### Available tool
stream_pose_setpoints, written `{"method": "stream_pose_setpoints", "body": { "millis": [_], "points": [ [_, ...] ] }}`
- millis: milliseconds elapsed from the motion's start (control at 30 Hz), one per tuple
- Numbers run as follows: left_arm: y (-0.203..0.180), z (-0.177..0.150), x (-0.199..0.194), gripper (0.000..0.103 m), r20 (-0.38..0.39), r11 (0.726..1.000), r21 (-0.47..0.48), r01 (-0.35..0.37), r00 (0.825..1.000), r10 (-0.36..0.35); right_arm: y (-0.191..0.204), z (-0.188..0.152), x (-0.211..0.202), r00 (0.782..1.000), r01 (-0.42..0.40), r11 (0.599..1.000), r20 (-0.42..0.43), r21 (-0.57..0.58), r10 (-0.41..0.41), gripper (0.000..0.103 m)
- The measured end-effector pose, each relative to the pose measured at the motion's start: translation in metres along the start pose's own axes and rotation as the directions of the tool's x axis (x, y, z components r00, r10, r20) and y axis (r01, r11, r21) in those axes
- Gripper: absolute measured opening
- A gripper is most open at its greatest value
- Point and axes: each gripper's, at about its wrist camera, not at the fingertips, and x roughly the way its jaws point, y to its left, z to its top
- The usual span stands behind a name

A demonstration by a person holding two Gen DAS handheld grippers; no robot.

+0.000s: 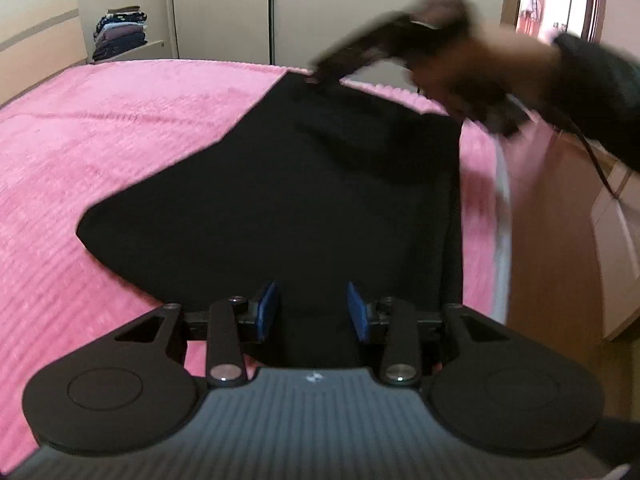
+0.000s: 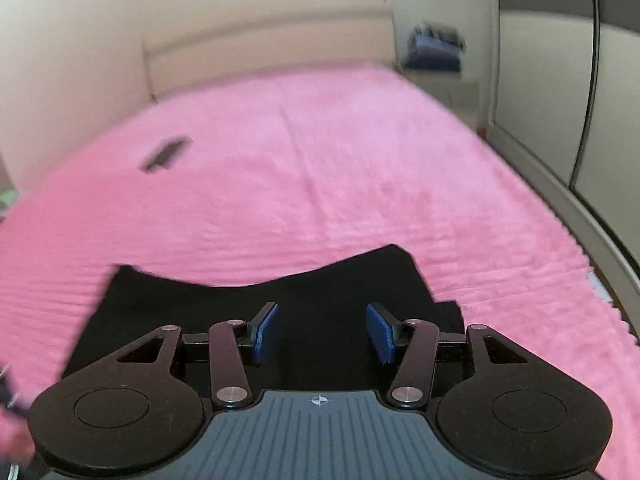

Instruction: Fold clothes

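A black garment lies spread flat on the pink bedspread, close to the bed's right edge. My left gripper hovers over the garment's near part. Its blue pads stand apart, with black cloth showing in the gap and nothing pinched. A hand holds my right gripper, blurred by motion, with its tip at the garment's far corner. In the right wrist view the right gripper is open above the black garment, its blue pads wide apart and not pressing on cloth.
A stack of folded clothes sits on a shelf beyond the bed's far corner. Wardrobe doors run along the far side. A small dark object lies on the bedspread near the headboard. Floor shows past the bed's right edge.
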Motion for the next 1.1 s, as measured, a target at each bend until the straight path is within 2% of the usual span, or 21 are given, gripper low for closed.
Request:
{"method": "stream_pose_setpoints", "body": {
  "millis": [100,200,333,433,467,567,633,700,833,900,933,967,1067,1100],
  "points": [
    [0.002,-0.001,0.003,0.034,0.015,0.999,-0.048,0.003,1.000,-0.002,-0.016,0.011,0.043,0.998,0.019,1.000,-0.062,-0.010,-0.020,0.052],
    [-0.001,0.000,0.000,0.034,0.013,0.999,-0.036,-0.006,1.000,0.006,-0.018,0.015,0.040,0.998,0.039,0.999,-0.052,-0.001,-0.039,0.052],
    [-0.001,0.000,-0.017,0.033,0.028,0.997,-0.076,-0.013,0.999,0.015,-0.009,0.005,-0.010,0.999,0.039,0.999,0.034,0.010,-0.039,0.052],
    [-0.010,-0.007,-0.025,0.034,0.045,0.997,-0.081,-0.006,0.999,0.010,-0.003,-0.029,-0.069,0.994,0.047,0.999,0.102,0.017,-0.049,0.052],
    [-0.013,-0.011,-0.027,0.034,0.049,0.997,-0.078,-0.009,0.999,0.013,-0.001,-0.044,-0.081,0.993,0.060,0.998,0.099,0.024,-0.062,0.052],
    [-0.021,-0.017,-0.025,0.034,0.046,0.998,-0.056,-0.035,0.998,0.038,-0.010,-0.096,-0.087,0.993,0.115,0.993,-0.004,0.034,-0.115,0.052],
    [-0.025,-0.015,-0.025,0.034,0.030,0.998,-0.030,-0.054,0.998,0.055,-0.013,-0.119,-0.094,0.993,0.118,0.993,0.012,0.007,-0.118,0.052],
    [-0.030,-0.012,-0.024,0.034,0.016,0.997,0.003,-0.075,0.997,0.075,-0.006,-0.122,-0.104,0.990,0.141,0.990,0.013,-0.022,-0.141,0.052],
    [-0.033,-0.010,-0.035,0.034,0.001,0.995,0.003,-0.104,0.995,0.104,0.007,-0.114,-0.119,0.989,0.151,0.988,0.014,-0.025,-0.151,0.053],
    [-0.035,-0.010,-0.050,0.034,0.012,0.992,0.007,-0.123,0.992,0.123,0.020,-0.116,-0.132,0.992,0.125,0.988,0.046,-0.090,-0.121,0.061],
    [-0.037,-0.012,-0.057,0.036,0.021,0.991,0.018,-0.133,0.991,0.132,0.028,-0.118,-0.139,0.992,0.115,0.985,0.065,-0.133,-0.107,0.077],
    [-0.041,-0.014,-0.064,0.039,0.031,0.988,0.038,-0.150,0.988,0.149,0.037,-0.122,-0.145,0.992,0.106,0.976,0.082,-0.192,-0.092,0.083],
    [-0.059,-0.023,-0.081,0.052,0.054,0.972,0.141,-0.187,0.982,0.181,0.064,-0.136,-0.148,0.997,0.062,0.916,0.067,-0.396,-0.038,0.083],
    [-0.067,-0.026,-0.084,0.060,0.065,0.960,0.192,-0.205,0.979,0.195,0.072,-0.140,-0.147,0.999,0.041,0.888,0.051,-0.459,-0.019,0.083]
  ]
}}
